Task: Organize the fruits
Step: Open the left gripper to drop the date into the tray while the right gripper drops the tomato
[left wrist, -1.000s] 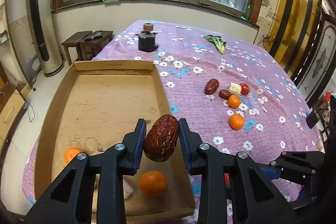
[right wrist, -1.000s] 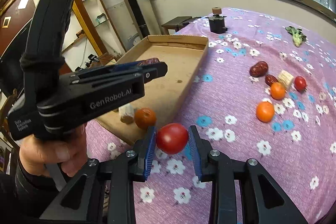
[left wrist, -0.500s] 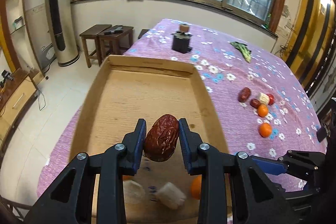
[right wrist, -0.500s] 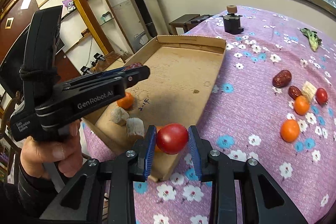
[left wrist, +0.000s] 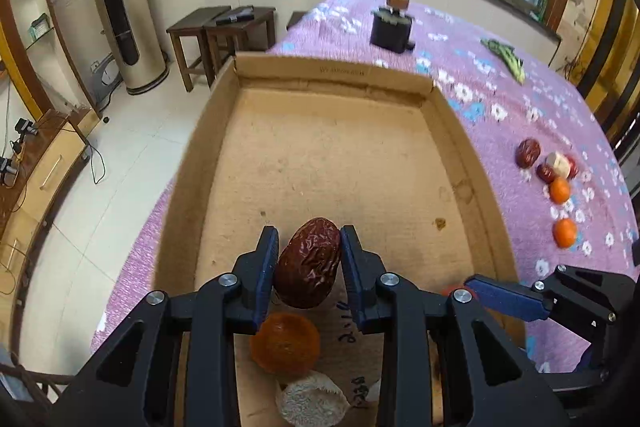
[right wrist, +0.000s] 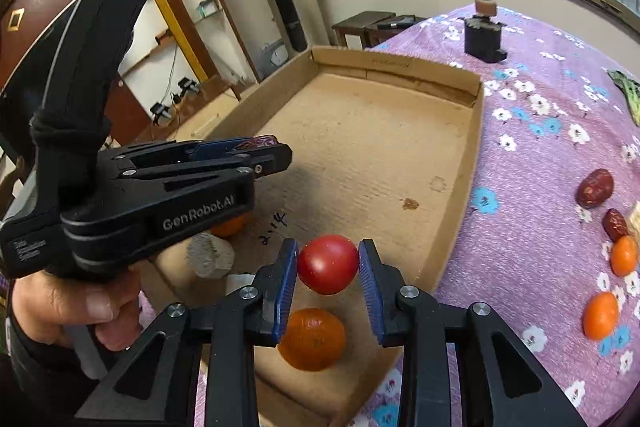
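Note:
My left gripper [left wrist: 308, 263] is shut on a wrinkled red date [left wrist: 307, 263] and holds it above the near end of the cardboard tray [left wrist: 332, 71]. My right gripper [right wrist: 328, 267] is shut on a red tomato [right wrist: 328, 264] above the tray's near right corner [right wrist: 472, 163]. An orange [left wrist: 285, 343] and a pale chunk [left wrist: 310, 401] lie in the tray under the left gripper. Another orange [right wrist: 312, 339] lies under the tomato. The left gripper's body [right wrist: 160, 195] shows in the right wrist view.
Loose fruit lies on the purple flowered cloth to the right: two dates [right wrist: 595, 187], two oranges [right wrist: 600, 315], a pale cube [left wrist: 559, 164]. A black device [left wrist: 391, 29] and a green vegetable [left wrist: 506, 57] sit at the far end. Stools stand off the table's left edge.
Both grippers have moved left and forward over the tray's near end, still holding the date and the tomato. The fruit in the tray now lies right beneath them.

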The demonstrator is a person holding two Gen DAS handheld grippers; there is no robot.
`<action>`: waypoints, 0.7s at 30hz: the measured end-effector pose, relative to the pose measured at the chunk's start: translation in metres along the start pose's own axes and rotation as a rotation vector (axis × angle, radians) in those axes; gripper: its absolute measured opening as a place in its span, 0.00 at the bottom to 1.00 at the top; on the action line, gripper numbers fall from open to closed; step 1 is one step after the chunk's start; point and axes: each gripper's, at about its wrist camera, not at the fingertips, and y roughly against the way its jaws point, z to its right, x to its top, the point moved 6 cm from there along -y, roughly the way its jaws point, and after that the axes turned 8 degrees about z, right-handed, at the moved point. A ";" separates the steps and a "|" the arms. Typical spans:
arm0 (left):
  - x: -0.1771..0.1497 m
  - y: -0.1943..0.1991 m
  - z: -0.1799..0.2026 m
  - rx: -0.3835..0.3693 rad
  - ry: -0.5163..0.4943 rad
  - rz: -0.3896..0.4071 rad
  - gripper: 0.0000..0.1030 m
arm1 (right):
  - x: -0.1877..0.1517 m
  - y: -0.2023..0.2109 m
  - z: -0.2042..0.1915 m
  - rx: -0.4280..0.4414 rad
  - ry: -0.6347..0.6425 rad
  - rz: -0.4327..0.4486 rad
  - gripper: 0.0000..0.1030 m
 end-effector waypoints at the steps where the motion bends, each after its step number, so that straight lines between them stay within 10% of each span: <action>1: -0.002 -0.002 0.000 0.003 -0.002 -0.013 0.28 | -0.001 -0.002 0.000 -0.002 0.003 -0.008 0.31; 4: -0.007 -0.007 -0.001 0.017 0.000 -0.053 0.30 | -0.006 -0.007 0.002 0.001 -0.001 -0.027 0.33; 7: -0.006 -0.003 -0.004 0.021 0.026 -0.053 0.66 | -0.006 -0.003 0.004 -0.005 -0.007 -0.023 0.37; 21: 0.007 0.046 0.029 0.011 -0.014 0.084 0.68 | -0.018 0.067 0.025 -0.016 -0.075 0.070 0.44</action>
